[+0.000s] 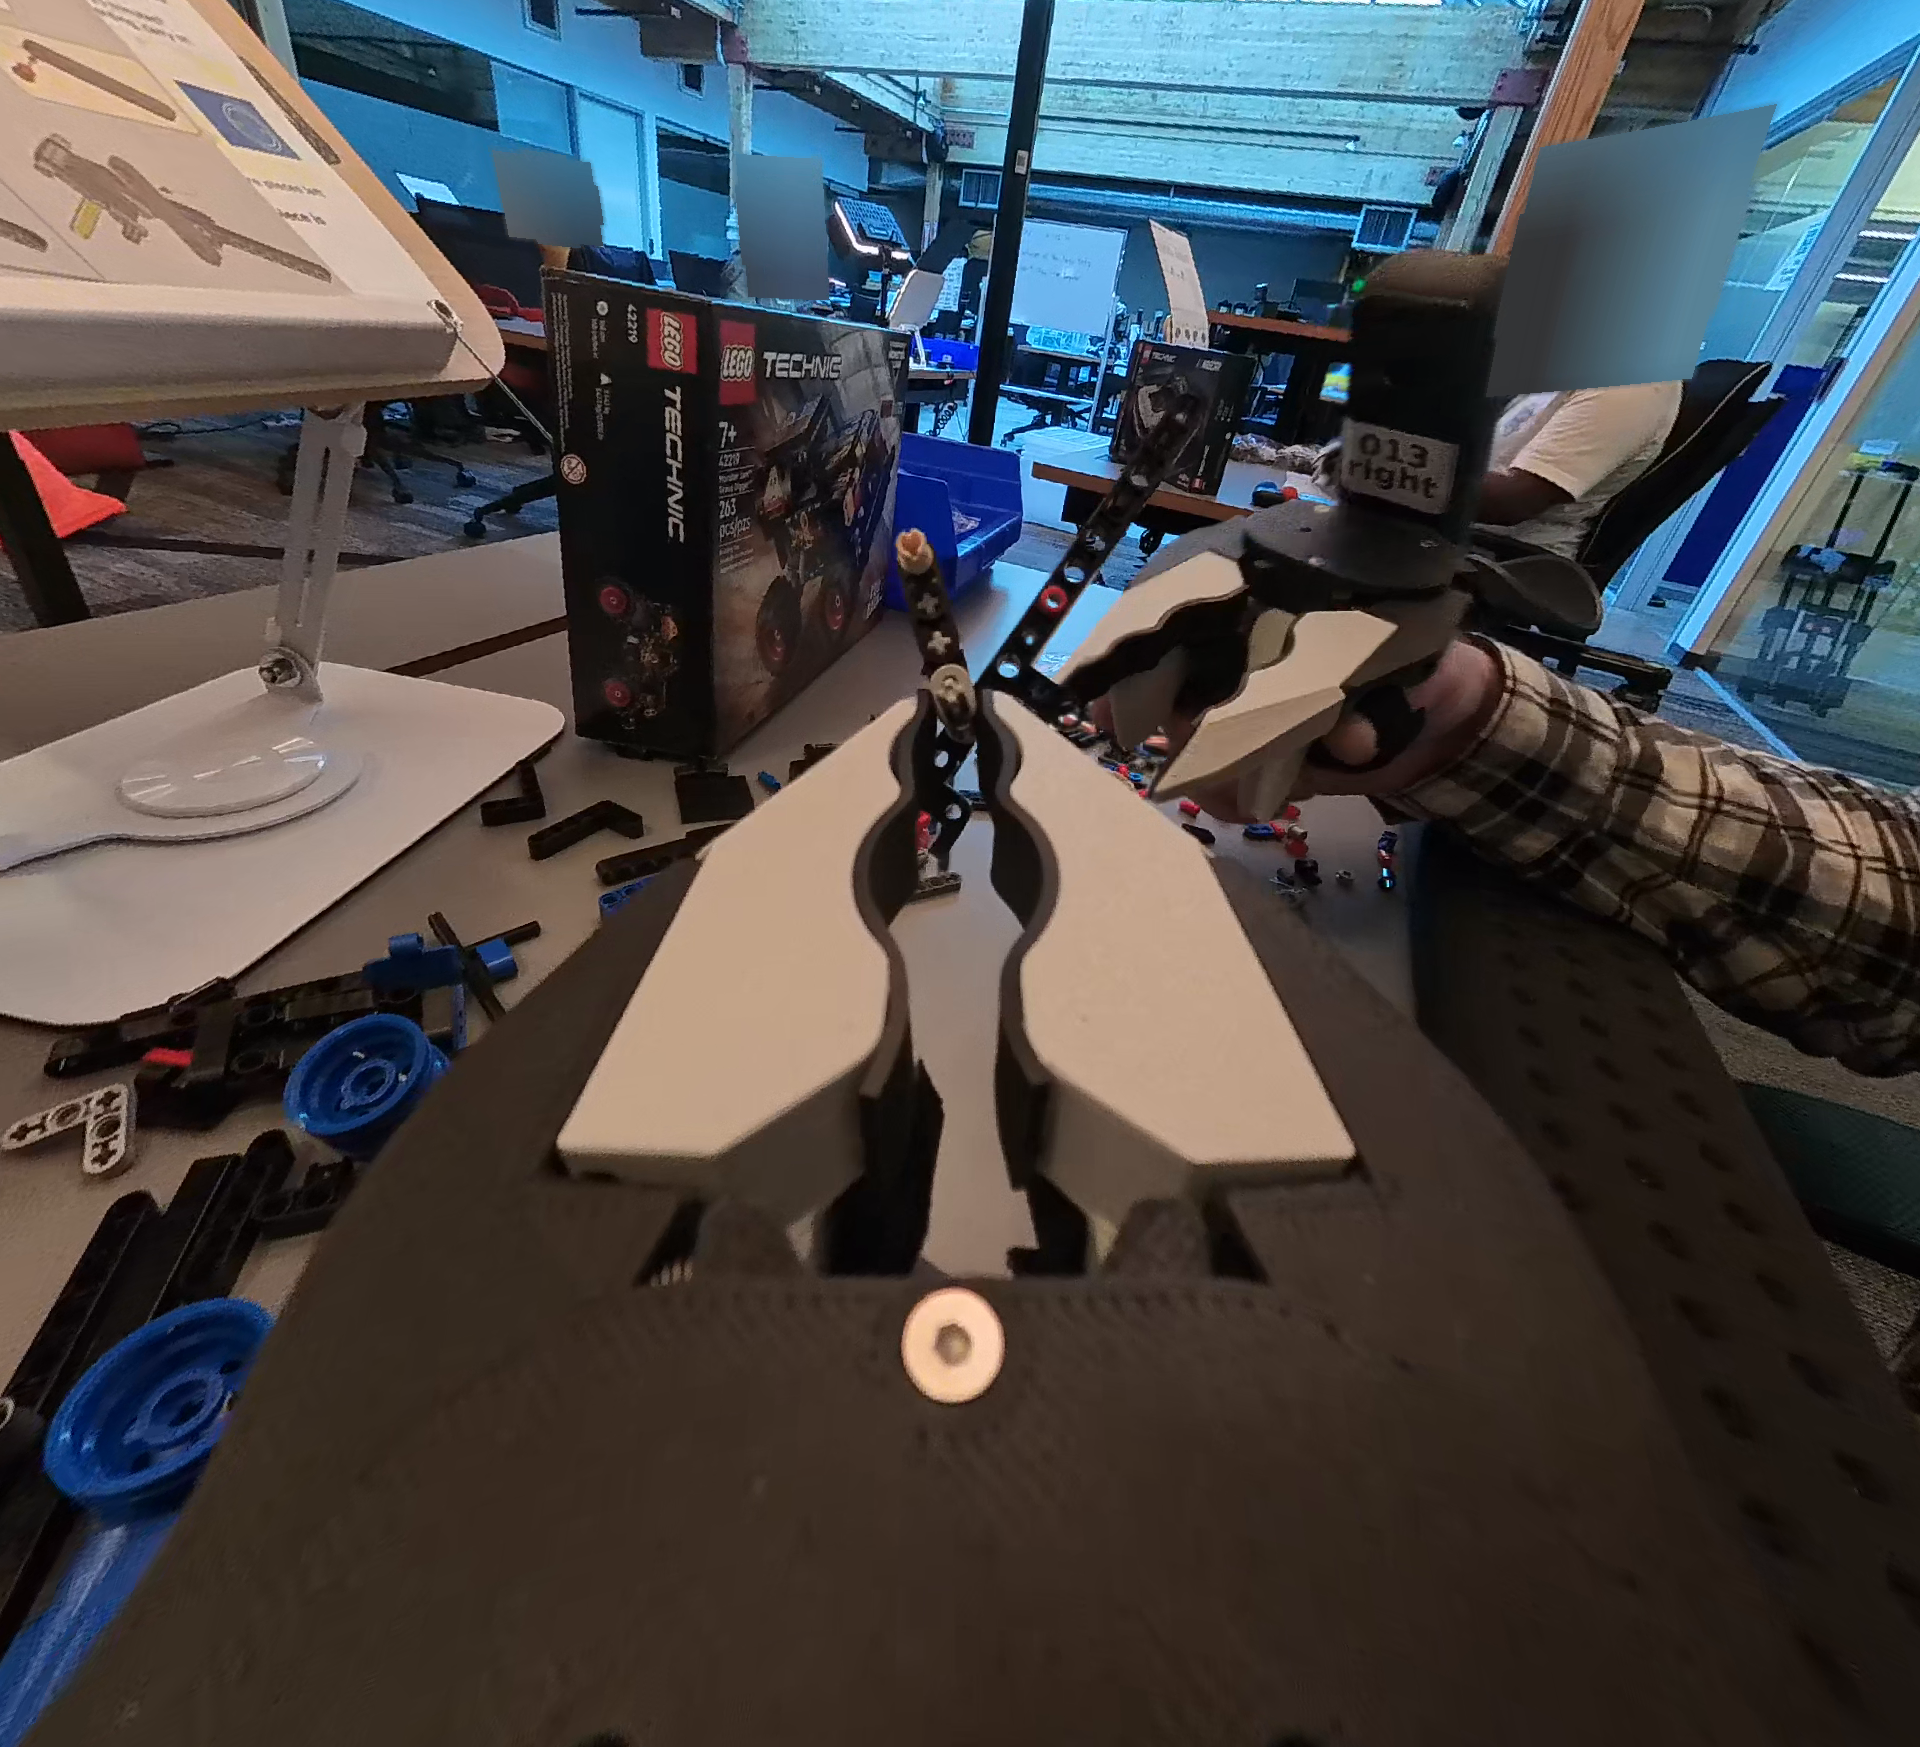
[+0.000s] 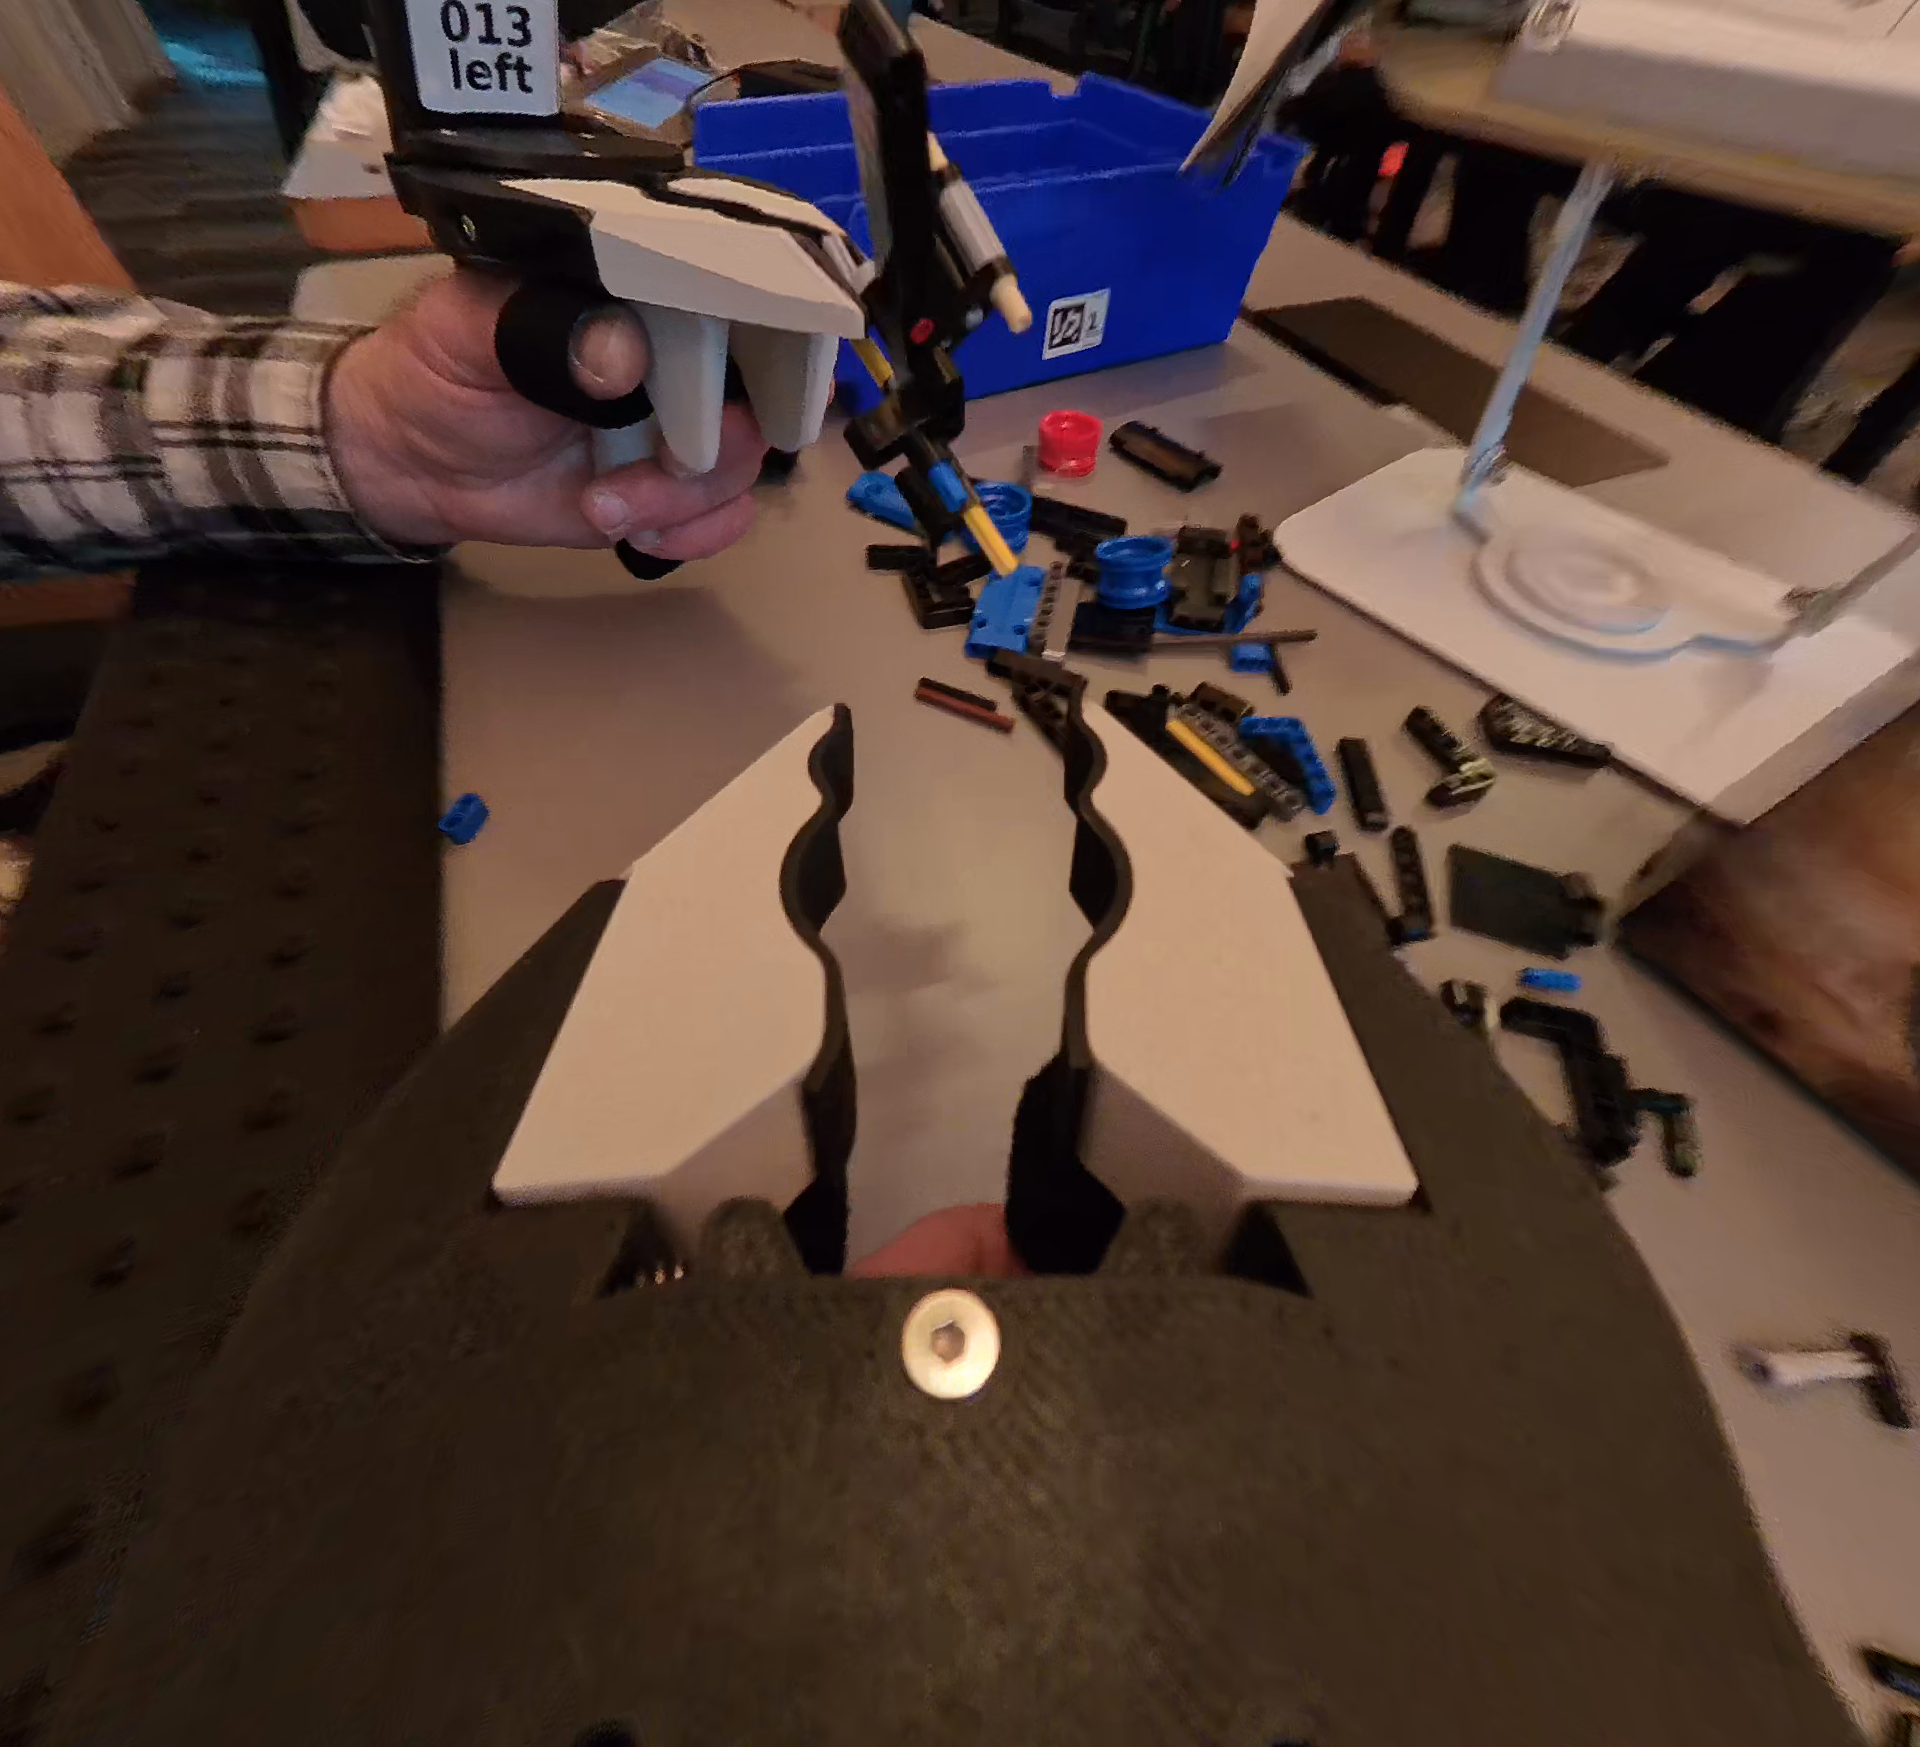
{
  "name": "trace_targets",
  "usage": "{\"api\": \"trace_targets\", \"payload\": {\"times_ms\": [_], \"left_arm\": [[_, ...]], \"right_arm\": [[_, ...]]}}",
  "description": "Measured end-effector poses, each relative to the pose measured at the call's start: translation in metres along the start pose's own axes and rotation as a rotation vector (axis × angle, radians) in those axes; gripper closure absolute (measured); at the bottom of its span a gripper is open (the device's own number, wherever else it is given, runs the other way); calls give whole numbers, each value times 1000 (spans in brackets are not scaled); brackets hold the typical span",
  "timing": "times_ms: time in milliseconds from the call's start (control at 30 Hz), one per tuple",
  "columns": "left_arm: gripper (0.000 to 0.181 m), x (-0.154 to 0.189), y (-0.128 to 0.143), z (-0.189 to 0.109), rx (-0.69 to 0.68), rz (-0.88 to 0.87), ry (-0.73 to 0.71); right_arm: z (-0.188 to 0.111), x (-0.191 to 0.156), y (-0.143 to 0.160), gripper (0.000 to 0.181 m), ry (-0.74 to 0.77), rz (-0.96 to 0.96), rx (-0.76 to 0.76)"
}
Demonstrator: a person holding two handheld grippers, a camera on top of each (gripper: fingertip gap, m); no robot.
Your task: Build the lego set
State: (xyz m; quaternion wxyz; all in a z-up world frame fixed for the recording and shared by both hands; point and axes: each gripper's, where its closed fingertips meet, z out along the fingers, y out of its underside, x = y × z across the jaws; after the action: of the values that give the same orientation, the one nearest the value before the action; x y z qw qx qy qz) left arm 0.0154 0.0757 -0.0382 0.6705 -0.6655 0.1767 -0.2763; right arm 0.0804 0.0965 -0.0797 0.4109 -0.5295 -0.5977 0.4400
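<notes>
Left wrist view shows the left tongs [image 1: 954, 710] clamped on a long black partly built lego assembly [image 1: 940, 648] with a tan axle tip, raised above the grey counter [image 1: 499, 824]. Left of that assembly lie blue plastic wheel hubs [image 1: 358, 1079]; behind it stands the dark printed cardboard set box [image 1: 727, 502]; right of it the right tongs [image 2: 956, 731] gape wide, holding nothing.

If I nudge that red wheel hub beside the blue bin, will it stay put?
Probably not: the red wheel hub looks round, small and light, so it may skid, or roll if tipped. It stands apart on the smooth grey table, nothing blocking it.
</notes>
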Motion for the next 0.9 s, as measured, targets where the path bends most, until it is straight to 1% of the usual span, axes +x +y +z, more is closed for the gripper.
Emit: {"api": "trace_targets", "payload": {"times_ms": [100, 233, 333, 400, 500, 700, 767, 833, 900], "left_arm": [[175, 1, 0, 0, -2, -8, 7], [175, 6, 3, 2, -10, -28, 38], [175, 9, 5, 4, -16, -55, 68], [175, 13, 6, 4, -18, -84, 103], [175, 18, 8, 6, -18, -139, 151], [174, 17, 11, 8, -33, -213, 175], [159, 11, 11, 8, -32, -187, 127], [146, 5, 12, 8, -46, -137, 71], [138, 4, 9, 7, -44, -48, 26]], "right_arm": [[4, -1, -8, 141, 53, -104, 24], [16, -14, -28, 141, 46, -172, 85], [23, -19, -39, 142, 60, -236, 99], [30, -18, -38, 144, 70, -240, 76], [34, -18, -36, 154, 77, -267, 65], [30, -19, -38, 155, 82, -291, 76], [29, -15, -38, 155, 127, -322, 63], [29, -10, -36, 156, 181, -395, 36], [30, -8, -33, 156, 240, -490, -3]]}}
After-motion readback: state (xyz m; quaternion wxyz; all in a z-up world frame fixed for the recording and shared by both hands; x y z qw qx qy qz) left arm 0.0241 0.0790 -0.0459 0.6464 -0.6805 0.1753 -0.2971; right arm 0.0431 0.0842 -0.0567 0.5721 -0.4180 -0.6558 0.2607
